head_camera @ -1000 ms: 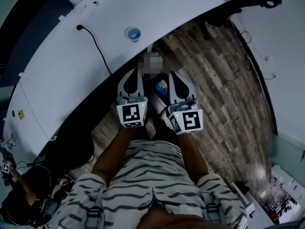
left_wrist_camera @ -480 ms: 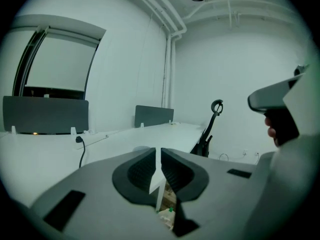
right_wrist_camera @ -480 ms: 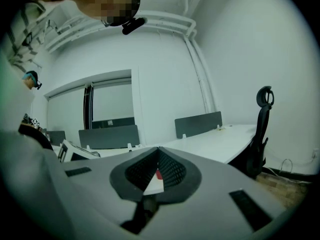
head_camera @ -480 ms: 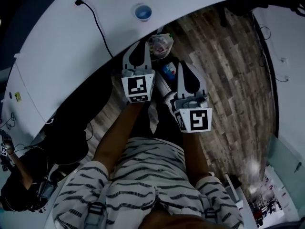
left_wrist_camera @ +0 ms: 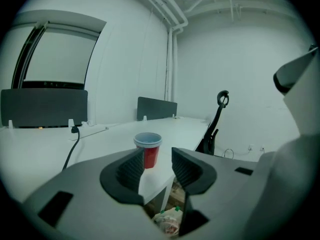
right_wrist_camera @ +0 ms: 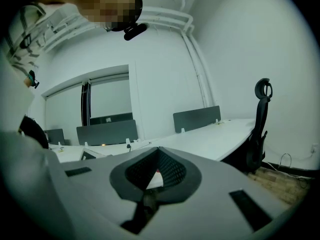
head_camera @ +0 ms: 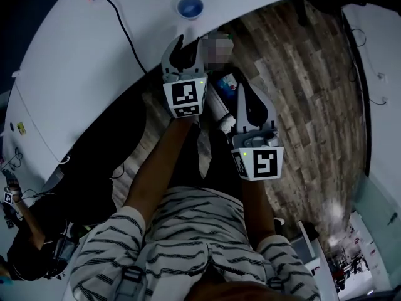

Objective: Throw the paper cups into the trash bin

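A red paper cup (head_camera: pixel 190 7) with a blue inside stands upright on the white desk (head_camera: pixel 94 61), near its curved edge. My left gripper (head_camera: pixel 190 42) hangs just off that edge, below the cup in the head view. Its jaws have just been opening and hold nothing. In the left gripper view the cup (left_wrist_camera: pixel 148 149) shows beyond the gap of the left gripper (left_wrist_camera: pixel 157 156), and crumpled rubbish in the trash bin (left_wrist_camera: pixel 167 223) lies under the jaws. My right gripper (head_camera: pixel 241 89) is lower and to the right, its tips meeting, the right gripper (right_wrist_camera: pixel 159 151) empty.
A black cable (head_camera: pixel 122 27) runs across the desk from a plug at its far side. A black office chair (left_wrist_camera: pixel 216 119) stands by the desk end. Wood-plank floor (head_camera: pixel 301 93) lies to the right. The person's striped shorts (head_camera: pixel 188 231) fill the lower head view.
The left gripper has moved up the picture towards the desk edge and over the bin, and its jaws have parted. The right gripper has shifted slightly down and to the right.
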`<state>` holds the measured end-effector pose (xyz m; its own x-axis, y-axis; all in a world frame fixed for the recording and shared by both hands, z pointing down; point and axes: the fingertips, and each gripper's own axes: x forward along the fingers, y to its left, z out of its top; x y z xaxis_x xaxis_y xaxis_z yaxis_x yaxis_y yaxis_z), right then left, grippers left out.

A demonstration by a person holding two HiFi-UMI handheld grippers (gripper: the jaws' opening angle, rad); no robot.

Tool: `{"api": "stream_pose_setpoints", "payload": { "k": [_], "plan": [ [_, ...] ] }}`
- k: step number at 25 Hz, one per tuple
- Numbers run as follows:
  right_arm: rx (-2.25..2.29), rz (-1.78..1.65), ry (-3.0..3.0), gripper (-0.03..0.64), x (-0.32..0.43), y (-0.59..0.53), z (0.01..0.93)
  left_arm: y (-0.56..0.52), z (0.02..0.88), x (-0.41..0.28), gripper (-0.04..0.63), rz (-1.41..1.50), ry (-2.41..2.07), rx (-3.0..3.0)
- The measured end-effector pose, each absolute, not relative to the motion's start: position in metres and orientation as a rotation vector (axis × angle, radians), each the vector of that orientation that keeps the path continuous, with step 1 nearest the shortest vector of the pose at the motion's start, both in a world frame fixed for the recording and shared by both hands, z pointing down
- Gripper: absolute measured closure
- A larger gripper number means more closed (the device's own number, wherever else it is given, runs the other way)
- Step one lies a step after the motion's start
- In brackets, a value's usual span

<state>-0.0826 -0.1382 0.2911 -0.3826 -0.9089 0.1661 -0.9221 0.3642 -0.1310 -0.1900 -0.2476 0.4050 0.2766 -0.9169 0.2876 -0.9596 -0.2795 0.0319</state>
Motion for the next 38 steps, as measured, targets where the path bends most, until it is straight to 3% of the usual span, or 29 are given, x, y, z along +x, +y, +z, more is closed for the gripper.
{"api": "stream_pose_setpoints", "payload": {
  "k": [15, 24, 38],
  "plan": [
    [1.726, 0.356, -2.474, 0.609, -0.087, -0.135, 0.323, -0.295, 0.447, -0.196, 0.304, 0.398, -1.769, 2.325],
    [1.725, 0.369, -2.464, 0.609, -0.086, -0.138, 0.332, -0.325, 0.459, -0.194, 0.265, 0.434, -1.759, 2.303],
    [1.739, 0.377, -2.444, 0.609, -0.081, -0.146, 0.336, -0.344, 0.465, -0.192, 0.261, 0.518, -1.776, 2.281]
  ]
}}
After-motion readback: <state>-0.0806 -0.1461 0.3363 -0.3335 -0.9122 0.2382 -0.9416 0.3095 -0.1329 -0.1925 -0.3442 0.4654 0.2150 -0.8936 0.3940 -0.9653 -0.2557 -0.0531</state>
